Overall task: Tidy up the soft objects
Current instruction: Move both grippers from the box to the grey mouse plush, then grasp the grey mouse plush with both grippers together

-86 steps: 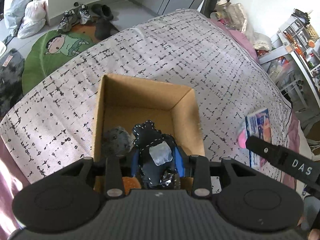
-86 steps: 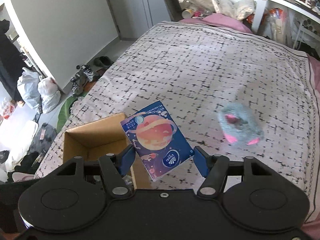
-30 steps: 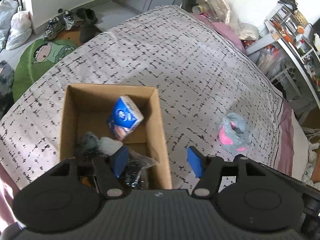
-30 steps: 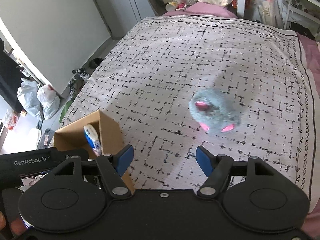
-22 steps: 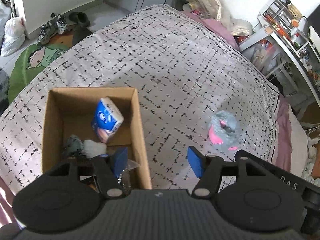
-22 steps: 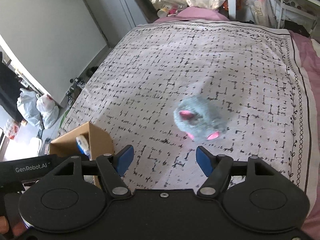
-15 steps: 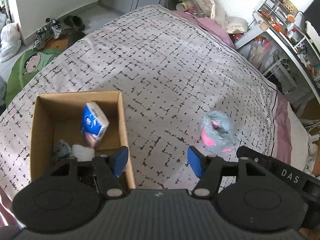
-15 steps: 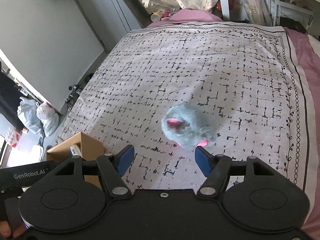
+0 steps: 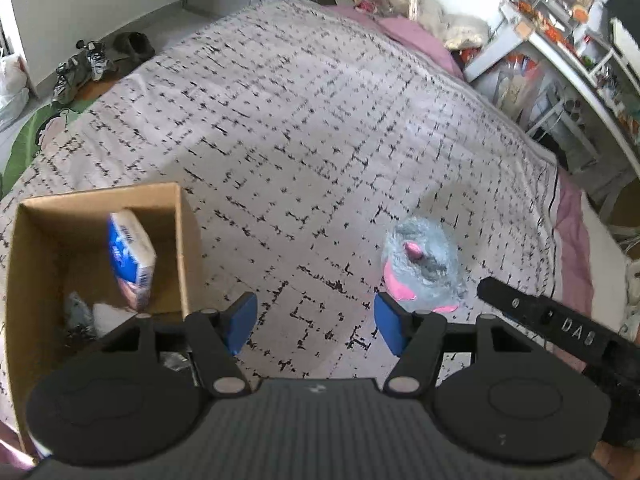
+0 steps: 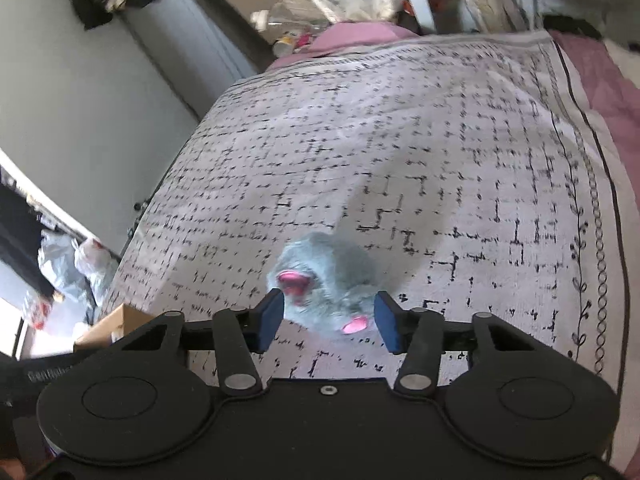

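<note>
Since half a second ago your right gripper (image 10: 328,320) has come closer to the grey plush toy (image 10: 326,280), and now the toy sits just in front of its blue pads (image 10: 270,318), partly between them; the jaws stand wide apart and hold nothing, and you cannot see if a pad touches the fur. Your left gripper (image 9: 314,322) is also spread wide and empty, above bare bedspread (image 9: 312,128). From the left wrist view the toy (image 9: 420,268) lies to the right of that gripper, and the black body of the right tool crosses the lower right corner just beside it. To the left stands the cardboard box (image 9: 182,240), open at the top, well apart from the toy. Inside it a blue tissue pack (image 9: 130,256) leans tilted near the right wall, and lower in the box there are dark and pale soft things which are blurred and partly covered by the gripper body, so you cannot tell them apart. In the right wrist view only one corner of the box (image 10: 120,320) shows, cut off by the tool. Around the toy the bedspread is open on all sides. Its far edge meets pink bedding (image 10: 352,38) and white shelves (image 9: 568,60) full of small things, and on the left the bed ends above the floor with shoes (image 9: 86,68).
</note>
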